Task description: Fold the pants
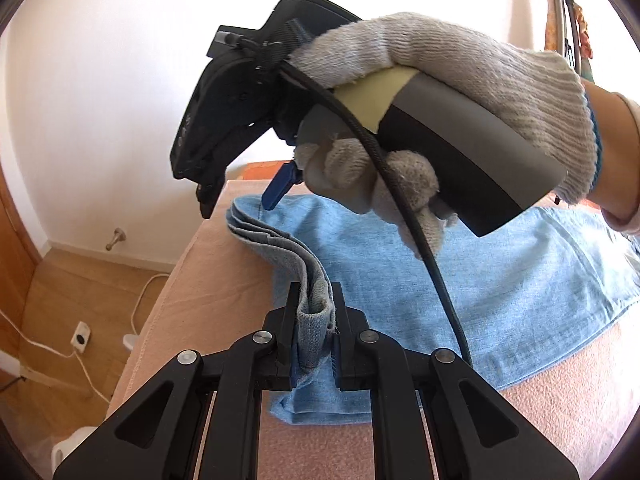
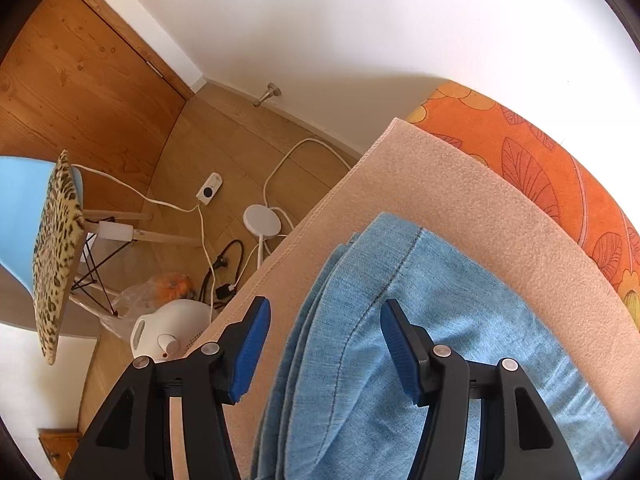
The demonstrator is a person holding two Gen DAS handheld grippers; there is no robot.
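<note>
Light blue denim pants [image 1: 500, 280] lie folded on a peach blanket [image 1: 208, 280]. My left gripper [image 1: 316, 300] is shut on a raised fold of the pants' edge and lifts it off the blanket. My right gripper [image 2: 324, 320] is open above the far end of the pants [image 2: 420, 340], its jaws on either side of the stacked layers, holding nothing. In the left wrist view the right gripper [image 1: 240, 200] hangs over the pants' far end, held by a gloved hand [image 1: 460, 80].
The blanket's edge [image 2: 288, 248] drops off to a wooden floor with cables, a power strip [image 2: 209, 190] and a white appliance [image 2: 172, 332]. A chair with a leopard cushion [image 2: 56, 256] stands at left. An orange floral cover [image 2: 540, 160] lies beyond the blanket.
</note>
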